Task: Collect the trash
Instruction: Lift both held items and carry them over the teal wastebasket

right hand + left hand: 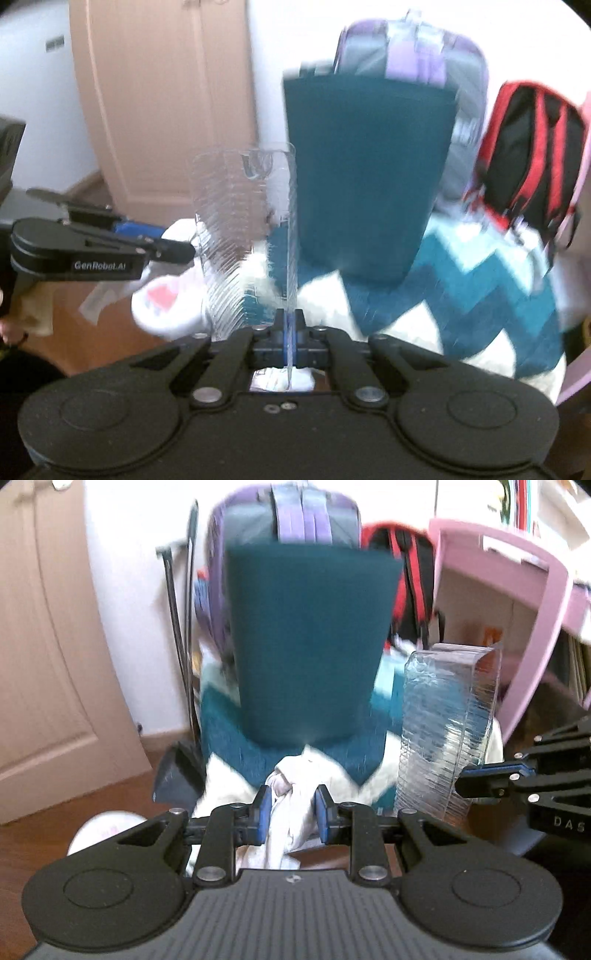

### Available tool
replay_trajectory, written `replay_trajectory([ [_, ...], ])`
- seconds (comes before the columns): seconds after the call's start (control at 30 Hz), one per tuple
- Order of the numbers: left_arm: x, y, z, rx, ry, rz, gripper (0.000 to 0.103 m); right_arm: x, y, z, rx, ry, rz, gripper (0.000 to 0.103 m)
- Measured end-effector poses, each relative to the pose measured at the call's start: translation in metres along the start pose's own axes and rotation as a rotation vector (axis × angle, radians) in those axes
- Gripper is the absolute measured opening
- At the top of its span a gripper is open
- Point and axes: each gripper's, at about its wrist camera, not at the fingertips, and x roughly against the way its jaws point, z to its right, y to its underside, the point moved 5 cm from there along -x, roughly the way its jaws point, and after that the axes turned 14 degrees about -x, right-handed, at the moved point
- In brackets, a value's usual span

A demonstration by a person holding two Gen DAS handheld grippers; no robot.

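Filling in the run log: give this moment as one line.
left gripper: shut on crumpled white paper | right gripper: shut on clear ribbed plastic container | teal bin: ahead

You get bright daylight, blown-out white wall point(269, 74), heavy motion blur, fisheye bending edges, dark corners.

the left gripper point(291, 808) was matte black, with two round raised discs on a wide ribbed base, silver screw heads at the linkage joints, and blue pads on its fingers point(263, 808). white letters "das" marked the other tool's side in that view. the right gripper point(289, 334) had the same black body, discs, silver screws and blue pads. in its view the left tool's side read "genrobot.ai" in white, and a sliver of skin showed at the left edge.
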Motion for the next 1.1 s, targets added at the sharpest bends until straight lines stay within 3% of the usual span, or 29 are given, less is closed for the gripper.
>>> replay_trajectory([
  [0.3, 0.048, -0.121, -0.010, 0.037, -0.093, 0.188, 0.024, 0.054, -0.105, 0.010, -0.007, 0.023, 0.232, 0.001],
  [0.5, 0.058, -0.190, -0.013, 0.037, -0.127, 0.252, 0.024, 0.055, -0.160, 0.019, -0.024, 0.034, 0.264, 0.001],
  [0.83, 0.015, -0.276, -0.029, 0.034, -0.151, 0.275, 0.024, 0.020, -0.234, 0.053, -0.063, 0.087, 0.261, 0.001],
  [1.1, -0.058, -0.287, -0.047, 0.074, -0.124, 0.210, 0.025, -0.034, -0.243, 0.070, -0.053, 0.099, 0.200, 0.001],
])
